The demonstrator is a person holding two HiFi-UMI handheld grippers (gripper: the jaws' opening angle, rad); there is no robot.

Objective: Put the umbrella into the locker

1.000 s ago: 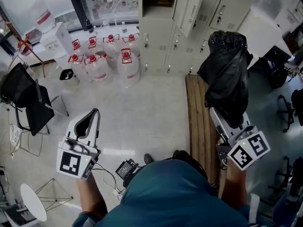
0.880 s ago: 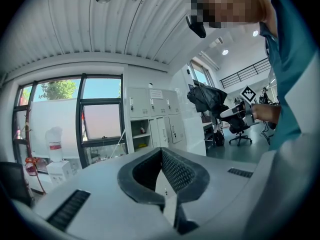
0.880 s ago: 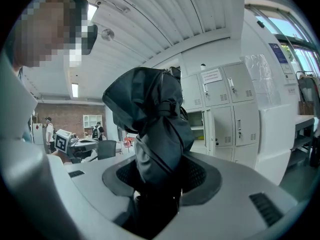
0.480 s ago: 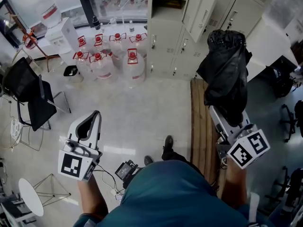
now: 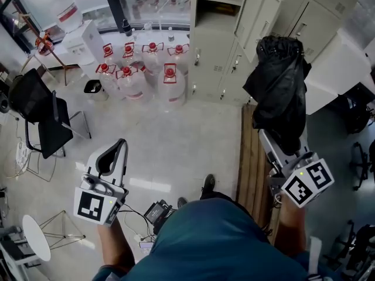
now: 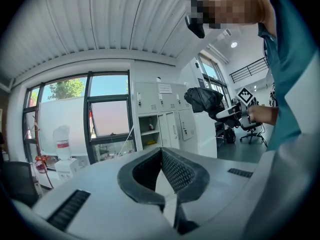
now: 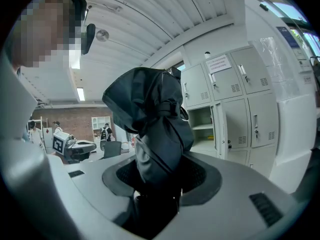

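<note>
My right tongs (image 7: 160, 178) grip the black folded fabric umbrella (image 7: 150, 114); left tongs (image 6: 161, 153) closed, empty. Grey metal lockers (image 7: 242, 109) ahead.

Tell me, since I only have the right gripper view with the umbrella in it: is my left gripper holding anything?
Observer: No. The left gripper has its jaws together, with nothing between them.
Operator: What's on the floor towards the lockers?
Observer: Red-capped water jugs stand clustered just left of the lockers, by the window.
Operator: And under my right side?
Observer: A slatted wooden strip runs along the floor below the right gripper and its umbrella, towards the lockers.
</note>
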